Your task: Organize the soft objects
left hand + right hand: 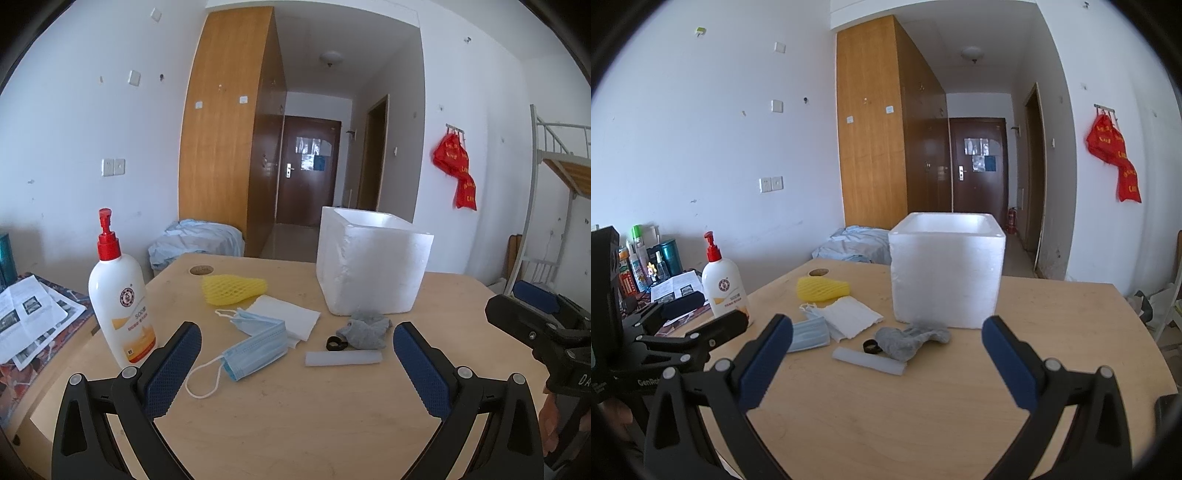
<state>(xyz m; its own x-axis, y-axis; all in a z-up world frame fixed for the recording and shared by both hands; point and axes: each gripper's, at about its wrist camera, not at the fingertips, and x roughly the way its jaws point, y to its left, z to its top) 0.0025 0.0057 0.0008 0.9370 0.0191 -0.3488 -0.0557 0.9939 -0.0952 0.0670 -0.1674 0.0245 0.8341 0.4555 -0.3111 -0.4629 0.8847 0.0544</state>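
From the left wrist camera, my left gripper (297,345) hovers over the near edge of the pale wooden table (295,413), its blue-padded fingers (417,365) spread wide and holding nothing. The soft things lie in a loose cluster ahead: a light-blue pleated face mask (255,349) at about 11 o'clock, partly lying on a white folded tissue (290,315); a yellow foam fruit net (232,290) beyond that; a crumpled grey sock (367,330) at 1 o'clock, just beside a small black hair tie (335,344); and a translucent white foam tube (342,358) straight ahead. The open white polystyrene box (371,266) stands behind the sock, and I take it as the destination. A tall white pump bottle with a red top (120,295) stands at 10 o'clock, close to my left finger.

From the right wrist camera, my right gripper (886,345) is also wide open and empty, facing the box (945,273) at 12 o'clock, with the sock (908,339) and tube (868,361) just short of it.

My worries: the mask's ear loop could snag a finger, or the mask could drag the tissue along. The light box may slide if I bump it. A sweep left could topple the bottle. The hair tie is thin and might slip a pinch.
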